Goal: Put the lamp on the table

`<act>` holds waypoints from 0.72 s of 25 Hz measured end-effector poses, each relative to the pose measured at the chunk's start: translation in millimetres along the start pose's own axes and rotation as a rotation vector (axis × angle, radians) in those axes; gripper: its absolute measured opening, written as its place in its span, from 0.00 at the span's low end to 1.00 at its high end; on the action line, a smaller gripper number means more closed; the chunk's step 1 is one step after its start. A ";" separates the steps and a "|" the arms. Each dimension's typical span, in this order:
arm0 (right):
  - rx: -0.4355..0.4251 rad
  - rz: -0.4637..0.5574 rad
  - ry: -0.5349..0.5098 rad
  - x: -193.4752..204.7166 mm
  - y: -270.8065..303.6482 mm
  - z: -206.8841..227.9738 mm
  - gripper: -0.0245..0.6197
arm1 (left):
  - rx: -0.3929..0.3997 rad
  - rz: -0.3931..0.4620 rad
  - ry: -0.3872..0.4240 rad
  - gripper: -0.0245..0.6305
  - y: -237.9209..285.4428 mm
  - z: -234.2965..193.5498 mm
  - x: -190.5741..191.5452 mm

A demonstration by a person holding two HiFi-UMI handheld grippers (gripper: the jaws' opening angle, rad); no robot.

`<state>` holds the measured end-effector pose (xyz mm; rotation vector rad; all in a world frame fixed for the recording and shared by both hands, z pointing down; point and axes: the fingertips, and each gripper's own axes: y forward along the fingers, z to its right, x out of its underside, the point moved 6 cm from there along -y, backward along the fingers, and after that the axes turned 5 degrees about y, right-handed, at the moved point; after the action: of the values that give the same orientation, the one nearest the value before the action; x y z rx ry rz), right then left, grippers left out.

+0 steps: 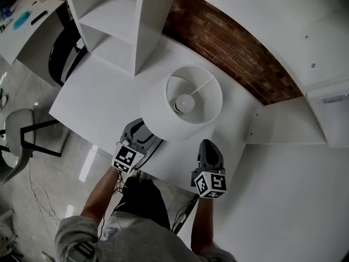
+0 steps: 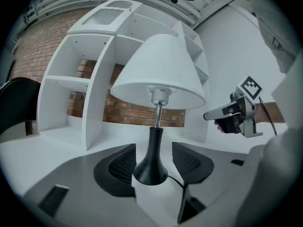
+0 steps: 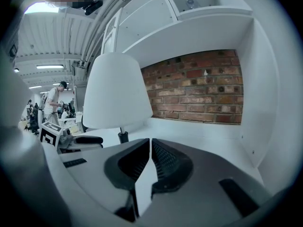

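Lamp (image 2: 158, 74) was stood upright mid-frame on the table (image 1: 92, 100), the left gripper's (image 2: 154, 161) jaws spread round its base, seemingly to free it, the right gripper (image 3: 150, 160) pinched on nothing.

The head view looks steeply down on the lamp (image 1: 182, 102), which both low gripper views share from opposite sides.

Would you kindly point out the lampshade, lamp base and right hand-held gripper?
lampshade (image 1: 155, 116), head view, outer slope.
lamp base (image 2: 150, 167), left gripper view, flared foot.
right hand-held gripper (image 3: 150, 143), right gripper view, between fingertips.

Lamp base (image 2: 150, 167) hidden under shade (image 1: 157, 113) from above
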<state>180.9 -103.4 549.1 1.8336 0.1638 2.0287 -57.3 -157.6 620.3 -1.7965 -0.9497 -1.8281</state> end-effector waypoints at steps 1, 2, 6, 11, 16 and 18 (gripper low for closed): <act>0.000 0.000 -0.001 -3.9 -0.2 -1.1 0.09 | -0.002 -0.007 -0.010 0.40 -4.4 0.0 -1.4; -0.001 0.001 0.000 -7.8 -0.5 -2.5 0.09 | -0.003 -0.013 -0.018 0.40 -8.7 0.0 -3.4; -0.008 0.008 0.004 -22.5 -2.4 -9.3 0.09 | -0.011 -0.032 -0.030 0.38 -20.9 1.2 -15.4; -0.018 0.007 -0.017 -30.6 -6.2 -21.0 0.09 | -0.028 -0.036 -0.033 0.34 -29.7 7.6 -36.1; -0.035 0.013 -0.031 -36.7 -15.5 -31.5 0.09 | 0.005 -0.043 -0.019 0.31 -39.5 17.8 -55.9; -0.038 0.016 -0.033 -41.4 -19.9 -35.4 0.09 | 0.009 -0.045 -0.013 0.29 -44.0 18.9 -66.2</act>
<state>153.1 -94.1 499.1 1.8495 0.1006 1.9979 -69.0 -125.4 546.1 -1.7974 -1.0093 -1.8391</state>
